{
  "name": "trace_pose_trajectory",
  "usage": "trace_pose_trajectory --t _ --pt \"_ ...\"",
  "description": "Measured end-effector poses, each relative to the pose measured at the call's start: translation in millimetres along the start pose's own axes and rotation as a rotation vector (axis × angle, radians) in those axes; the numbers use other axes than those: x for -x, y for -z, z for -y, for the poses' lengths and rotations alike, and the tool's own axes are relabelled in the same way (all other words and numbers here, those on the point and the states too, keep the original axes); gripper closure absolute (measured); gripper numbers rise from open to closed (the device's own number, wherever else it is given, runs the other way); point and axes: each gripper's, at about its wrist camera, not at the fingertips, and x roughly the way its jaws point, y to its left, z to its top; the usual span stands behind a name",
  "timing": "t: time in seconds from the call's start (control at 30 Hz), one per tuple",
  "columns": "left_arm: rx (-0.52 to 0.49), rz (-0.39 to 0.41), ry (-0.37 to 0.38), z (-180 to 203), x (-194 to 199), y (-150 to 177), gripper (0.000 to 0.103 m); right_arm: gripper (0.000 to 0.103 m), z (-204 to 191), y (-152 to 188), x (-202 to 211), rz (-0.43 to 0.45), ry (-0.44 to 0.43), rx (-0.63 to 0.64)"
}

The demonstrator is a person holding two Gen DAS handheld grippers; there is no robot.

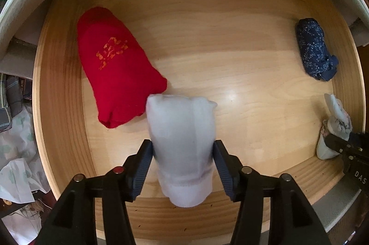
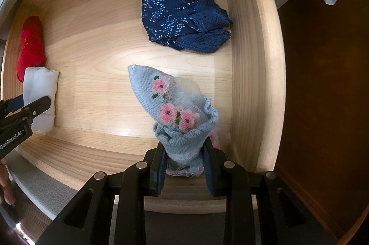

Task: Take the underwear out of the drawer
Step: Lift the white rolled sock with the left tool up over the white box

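Observation:
In the left wrist view my left gripper [image 1: 183, 148] is shut on a white folded underwear [image 1: 182, 143] and holds it over the wooden drawer [image 1: 230, 49]. A red underwear with orange print [image 1: 115, 74] lies flat at the drawer's left. In the right wrist view my right gripper [image 2: 184, 152] is shut on a light-blue knitted underwear with pink flowers [image 2: 173, 106] near the drawer's right wall [image 2: 249, 60]. A navy floral underwear [image 2: 182, 12] lies further in. The white piece [image 2: 41, 95] and red piece [image 2: 30, 46] show at left.
The drawer's front edge [image 2: 184, 201] lies just below the right gripper. Dark wood furniture [image 2: 322, 83] stands to the drawer's right. Crumpled cloth and paper [image 1: 16, 129] lie outside the drawer on the left. The left gripper's body [image 2: 20, 116] shows at the left edge.

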Motion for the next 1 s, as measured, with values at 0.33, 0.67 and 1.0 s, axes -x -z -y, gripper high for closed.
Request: trace_pose_trajectory --t 0.33,0.67,1.0 --pt "0.048 0.014 0.033 -20.5 17.8 -4.3 0.060 0.077 -1.2 -1.2 0.5 0.003 -0.002 -0.008" --pt "0.007 0.105 -0.010 -9.3 56.3 13.3 0.061 0.078 2.8 -3.3 4.9 0.010 -0.010 -0.012" --pt "-0.054 0.213 -0.074 -1.8 110.0 34.1 0.061 0.078 8.1 -1.7 7.3 0.013 -0.014 -0.010"
